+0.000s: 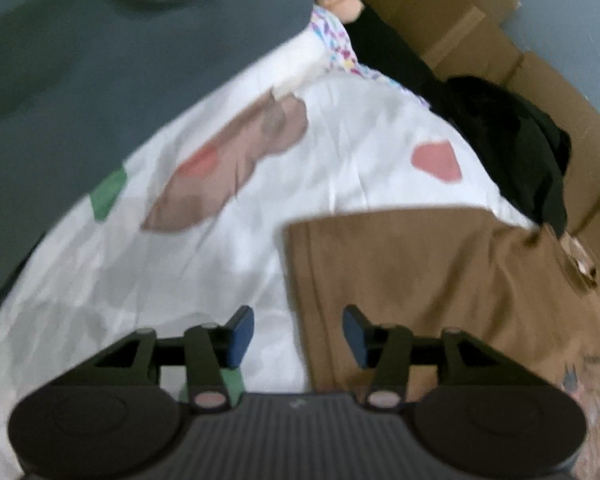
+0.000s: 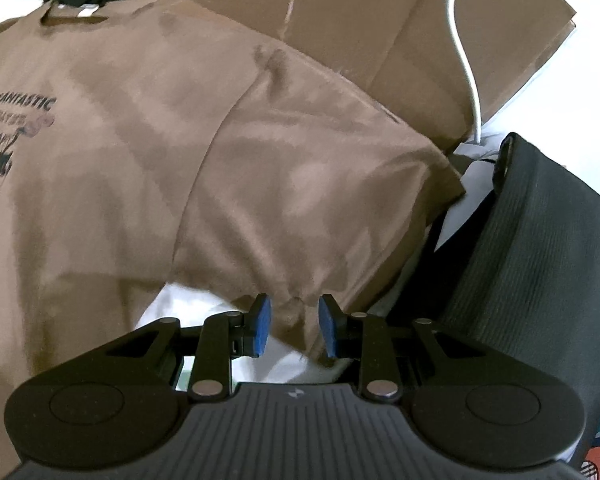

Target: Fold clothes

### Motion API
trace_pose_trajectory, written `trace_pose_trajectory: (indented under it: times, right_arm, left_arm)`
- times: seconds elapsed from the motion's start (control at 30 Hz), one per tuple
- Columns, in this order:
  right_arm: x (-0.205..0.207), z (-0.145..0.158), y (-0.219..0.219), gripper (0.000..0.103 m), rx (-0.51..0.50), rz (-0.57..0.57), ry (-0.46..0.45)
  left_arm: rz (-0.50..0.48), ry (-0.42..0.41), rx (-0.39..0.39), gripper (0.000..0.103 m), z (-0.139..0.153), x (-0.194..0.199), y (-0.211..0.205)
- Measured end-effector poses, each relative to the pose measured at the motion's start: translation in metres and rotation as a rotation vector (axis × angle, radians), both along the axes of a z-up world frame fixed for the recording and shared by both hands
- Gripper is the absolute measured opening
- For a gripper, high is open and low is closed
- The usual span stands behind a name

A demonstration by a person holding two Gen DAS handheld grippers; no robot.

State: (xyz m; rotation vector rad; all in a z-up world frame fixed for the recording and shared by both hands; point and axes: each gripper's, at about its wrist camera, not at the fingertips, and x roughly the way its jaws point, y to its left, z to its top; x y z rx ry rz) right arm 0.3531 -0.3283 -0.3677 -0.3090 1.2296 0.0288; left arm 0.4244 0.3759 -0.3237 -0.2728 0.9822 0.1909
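Observation:
A brown T-shirt (image 2: 148, 152) with dark printed lettering lies spread on a white patterned bedsheet (image 1: 188, 240). In the left wrist view its folded left side (image 1: 420, 280) shows as a straight edge. My left gripper (image 1: 298, 334) is open and empty, hovering over that edge. My right gripper (image 2: 294, 326) is open with its blue pads (image 2: 262, 326) on either side of the hem of the shirt's right sleeve (image 2: 296, 216), not closed on it.
Cardboard boxes (image 2: 380, 20) stand behind the shirt. A black garment (image 1: 512, 140) lies by the collar. A white cable (image 2: 466, 60) hangs over the cardboard. A dark ribbed item (image 2: 532, 248) lies to the right. Grey floor (image 1: 80, 60) borders the sheet.

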Motion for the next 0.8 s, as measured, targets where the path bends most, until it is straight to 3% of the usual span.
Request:
trace_pose_trajectory:
  times: [0.17, 0.27, 0.4, 0.47, 0.53, 0.57, 0.8]
  right_arm:
    - [0.015, 0.007, -0.017, 0.03, -0.008, -0.032, -0.015]
    - [0.025, 0.017, -0.033, 0.037, -0.008, -0.056, -0.031]
    - [0.041, 0.024, -0.051, 0.037, -0.005, -0.082, -0.04]
    - [0.046, 0.025, -0.055, 0.037, -0.005, -0.083, -0.043]
    - [0.058, 0.026, -0.058, 0.037, -0.021, -0.063, -0.046]
    - [0.063, 0.025, -0.058, 0.037, -0.027, -0.054, -0.044]
    - [0.103, 0.018, -0.062, 0.037, -0.099, -0.003, 0.024]
  left_arm:
    - [0.013, -0.007, 0.036, 0.056, -0.011, 0.03, 0.002]
    - [0.007, -0.008, 0.028, 0.06, -0.019, 0.04, 0.002]
    - [-0.002, 0.019, 0.03, 0.064, -0.033, 0.05, -0.003]
    - [-0.029, 0.01, 0.017, 0.053, -0.037, 0.052, -0.007]
    - [-0.051, 0.005, 0.01, 0.021, -0.04, 0.053, -0.01]
    - [-0.055, 0.005, 0.01, 0.014, -0.04, 0.054, -0.01]
    - [-0.052, -0.038, 0.073, 0.007, -0.028, 0.054, -0.011]
